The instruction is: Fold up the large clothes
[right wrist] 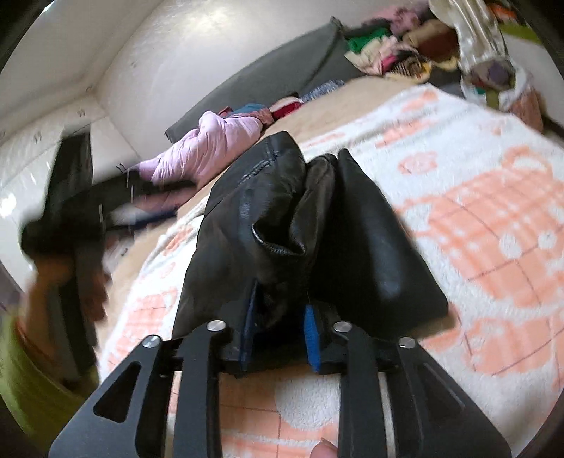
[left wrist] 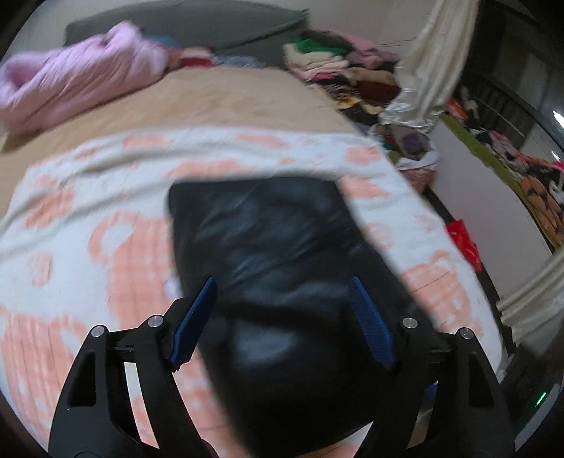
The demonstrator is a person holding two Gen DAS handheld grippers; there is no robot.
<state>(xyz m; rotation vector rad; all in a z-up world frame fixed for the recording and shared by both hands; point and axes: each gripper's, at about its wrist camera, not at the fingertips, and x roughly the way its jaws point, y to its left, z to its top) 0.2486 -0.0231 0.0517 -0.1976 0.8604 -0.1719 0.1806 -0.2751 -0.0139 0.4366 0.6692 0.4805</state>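
Observation:
A black leather jacket (left wrist: 268, 246) lies folded on a white and peach blanket (left wrist: 88, 229) on the bed. My left gripper (left wrist: 282, 285) is open, its blue pads spread above the jacket, holding nothing. In the right wrist view my right gripper (right wrist: 280, 310) is shut on a bunched fold of the jacket (right wrist: 282, 218), lifting it off the blanket (right wrist: 476, 211). The left gripper (right wrist: 70, 211) shows blurred at the far left of that view.
A pink puffer jacket (left wrist: 77, 81) lies at the back of the bed, also in the right wrist view (right wrist: 211, 144). A pile of mixed clothes (left wrist: 338, 67) sits at the far right. A grey headboard cushion (left wrist: 211, 28) lines the wall. A red bag (left wrist: 463, 239) lies on the floor.

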